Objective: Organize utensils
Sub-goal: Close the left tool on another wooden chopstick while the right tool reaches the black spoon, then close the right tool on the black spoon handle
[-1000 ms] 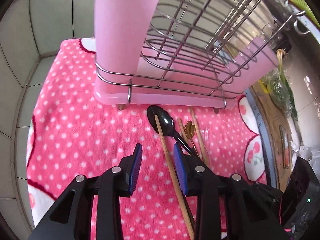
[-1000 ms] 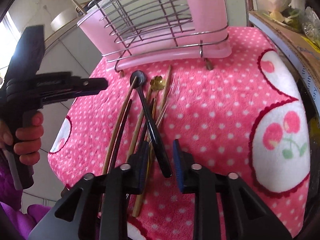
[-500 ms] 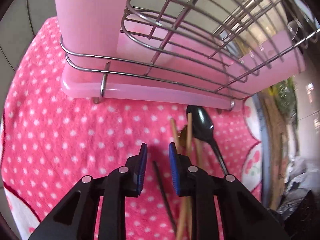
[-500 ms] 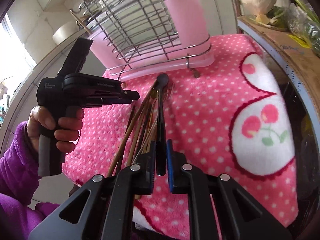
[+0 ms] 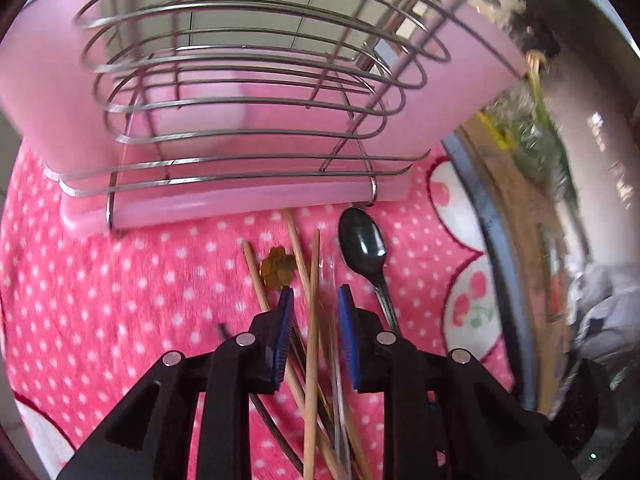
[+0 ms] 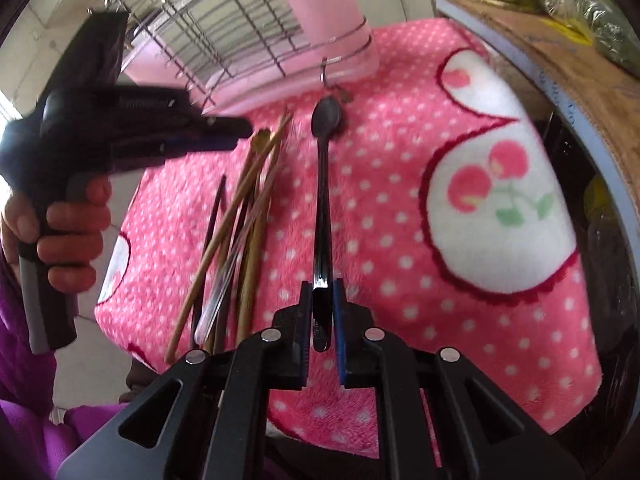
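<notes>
A black spoon [image 6: 322,216] lies on the pink dotted towel [image 6: 400,208], its bowl toward the rack; my right gripper [image 6: 322,284] is shut on the end of its handle. The spoon's bowl [image 5: 362,240] also shows in the left wrist view. A pile of wooden chopsticks [image 6: 248,200] and a gold clover-topped utensil [image 6: 262,138] lies left of the spoon. My left gripper [image 5: 315,292] hovers over that pile with a narrow gap. One chopstick [image 5: 316,264] runs through the gap, and the pads do not press on it. The wire rack [image 5: 240,196] on a pink tray stands just beyond.
A person's hand [image 6: 68,232] in a purple sleeve holds the left gripper [image 6: 240,128]. A pink cup [image 6: 316,0] sits in the rack's right end. A wooden board [image 6: 560,60] with bagged greens [image 6: 600,12] borders the towel on the right. A clear plastic stick [image 6: 216,304] lies among the chopsticks.
My left gripper slid right across the towel to above the chopstick pile and its jaws narrowed. My right gripper closed on the spoon handle, and the spoon swung clear of the pile.
</notes>
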A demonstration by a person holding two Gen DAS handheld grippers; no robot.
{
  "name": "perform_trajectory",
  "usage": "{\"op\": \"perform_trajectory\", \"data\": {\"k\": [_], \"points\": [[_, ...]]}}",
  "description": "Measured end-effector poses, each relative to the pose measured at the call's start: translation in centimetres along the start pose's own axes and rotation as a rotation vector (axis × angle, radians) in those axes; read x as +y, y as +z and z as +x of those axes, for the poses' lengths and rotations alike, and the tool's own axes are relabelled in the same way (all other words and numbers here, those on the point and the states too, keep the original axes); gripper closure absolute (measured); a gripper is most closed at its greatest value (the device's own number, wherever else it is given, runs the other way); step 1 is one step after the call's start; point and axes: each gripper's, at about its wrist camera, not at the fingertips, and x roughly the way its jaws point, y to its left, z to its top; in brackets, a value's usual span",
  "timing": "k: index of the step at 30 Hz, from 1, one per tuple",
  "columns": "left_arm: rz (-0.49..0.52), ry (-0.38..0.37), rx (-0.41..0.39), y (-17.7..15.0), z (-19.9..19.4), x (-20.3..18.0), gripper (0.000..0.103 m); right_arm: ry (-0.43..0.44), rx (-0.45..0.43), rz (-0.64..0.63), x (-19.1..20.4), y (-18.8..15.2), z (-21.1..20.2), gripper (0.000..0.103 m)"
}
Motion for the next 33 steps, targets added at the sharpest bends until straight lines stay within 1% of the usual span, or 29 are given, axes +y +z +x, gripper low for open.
{"op": "perform_trajectory", "data": {"k": [1,2,4,6,9,10,11,12,15,19,22,25,29,32,33], "points": [[0.020,0.023,0.004,0.3,0.4,-0.4,0.082,0.004,0.003,0.007,-0.2,0.0,0.0,0.090],[0.032,0.031,0.019,0.5,0.9,-0.7,0.082,0.016,0.005,0.013,-0.5,0.0,-0.3,0.088],[0.052,0.057,0.067,1.1,2.1,-1.3,0.082,0.034,-0.005,0.027,-1.0,0.1,-1.0,0.074],[0.072,0.078,0.091,1.5,3.1,-1.7,0.082,0.044,-0.024,0.029,-1.4,0.6,-1.7,0.066],[0.064,0.095,0.126,2.0,4.2,-1.5,0.083,0.043,-0.053,0.024,-1.6,2.1,-2.3,0.066],[0.060,0.098,0.129,2.1,4.4,-1.5,0.087,0.032,-0.062,0.016,-1.6,2.7,-2.4,0.066],[0.062,0.094,0.126,2.2,4.5,-1.6,0.093,0.025,-0.071,0.005,-1.5,3.3,-2.4,0.066],[0.052,0.081,0.129,2.3,4.6,-1.5,0.094,0.021,-0.079,-0.005,-1.5,4.0,-2.3,0.066],[0.007,0.035,0.138,2.9,4.7,-1.1,0.094,0.028,-0.079,-0.023,-1.4,5.9,-1.7,0.066],[-0.032,-0.009,0.128,3.0,4.1,0.1,0.094,0.025,-0.063,-0.050,-0.9,8.8,0.6,0.066],[-0.038,-0.042,0.098,2.8,2.5,1.6,0.095,0.003,-0.036,-0.079,-0.2,10.7,2.9,0.066],[-0.038,-0.079,0.086,2.5,1.4,2.2,0.096,-0.014,-0.019,-0.118,0.3,12.2,4.7,0.065],[-0.004,-0.100,0.082,1.8,0.7,2.5,0.096,-0.043,0.012,-0.147,0.3,13.7,7.0,0.065],[0.000,-0.085,0.092,1.5,1.4,2.3,0.096,-0.053,0.013,-0.179,0.7,14.0,7.7,0.065],[-0.004,-0.084,0.091,1.6,1.6,2.4,0.096,-0.057,0.012,-0.184,0.8,14.0,7.8,0.072]]}}
